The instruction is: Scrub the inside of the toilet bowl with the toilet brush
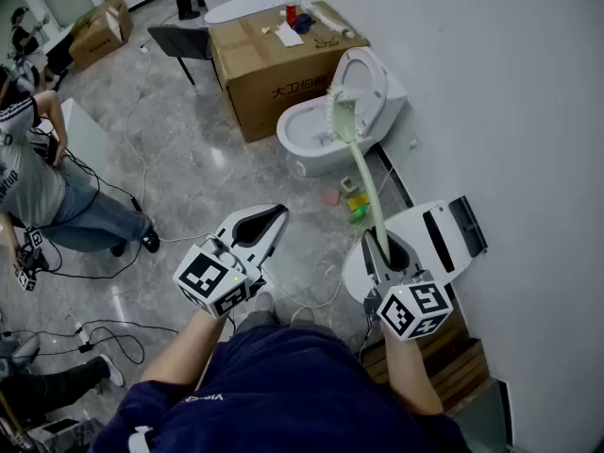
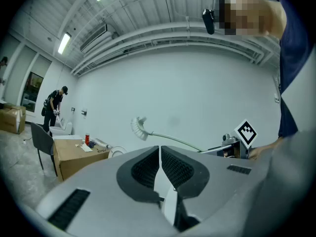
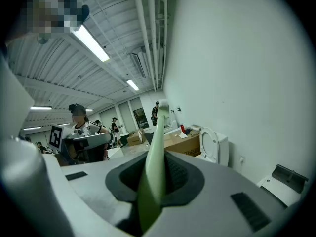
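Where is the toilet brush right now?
On the right of the head view, the toilet brush sticks out of the right gripper, shut in its jaws. Its bristly end reaches toward the open toilet beside the cardboard box.

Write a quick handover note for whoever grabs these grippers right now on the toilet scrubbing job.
Left gripper: shut, empty.
Right gripper: shut on the toilet brush handle.
Toilet: ahead, lid up. Brush head is up in the air, not in the bowl.
Done: brush picked up. No scrubbing shows.
Left: lower the head into the bowl and scrub the inside.
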Motion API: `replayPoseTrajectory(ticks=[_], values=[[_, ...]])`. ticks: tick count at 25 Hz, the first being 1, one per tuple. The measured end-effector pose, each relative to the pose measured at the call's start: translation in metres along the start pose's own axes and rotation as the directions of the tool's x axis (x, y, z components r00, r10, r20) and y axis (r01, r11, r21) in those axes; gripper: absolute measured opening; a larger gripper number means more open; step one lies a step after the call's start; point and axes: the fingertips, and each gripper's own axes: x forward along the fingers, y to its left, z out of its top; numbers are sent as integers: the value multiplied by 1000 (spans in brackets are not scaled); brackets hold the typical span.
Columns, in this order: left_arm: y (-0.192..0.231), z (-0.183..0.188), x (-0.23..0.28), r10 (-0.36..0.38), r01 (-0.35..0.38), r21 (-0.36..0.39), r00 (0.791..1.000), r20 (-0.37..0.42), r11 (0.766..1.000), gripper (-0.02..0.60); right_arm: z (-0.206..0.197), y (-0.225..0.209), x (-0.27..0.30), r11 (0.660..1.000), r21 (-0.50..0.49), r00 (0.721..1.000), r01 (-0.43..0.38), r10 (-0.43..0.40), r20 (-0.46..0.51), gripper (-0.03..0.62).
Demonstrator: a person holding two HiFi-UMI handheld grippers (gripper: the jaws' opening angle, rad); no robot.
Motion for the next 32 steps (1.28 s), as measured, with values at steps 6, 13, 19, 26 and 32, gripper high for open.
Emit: replayPoseTrajectory(ticks=[6,13,19,26,32], values=[[-1,-2,-2,2,-3,-7,1000,-9,1000,40,3,3,-2,1000,-4,1000,-1,1,8,63],[-8,-8,-1,4,-4,-5,1000,-15,1000,40,-3,-1,-11,1000,-4,1000,2,-2,4,63],[-13,-15,-1,14,-14,-10,1000,-16,1000,40,-9,-4,-14,1000,-10,1000,-14,14,-8,63],[-3,-22,0,37,-38,-23,999,-18,999,40,-12,-9,-6,1000,-9,999,-25,25,-22,63],[13,-25,7,46,-47,-35,999,-13,998,40,-12,-16,10,1000,-8,999,-23,22,-33,63]])
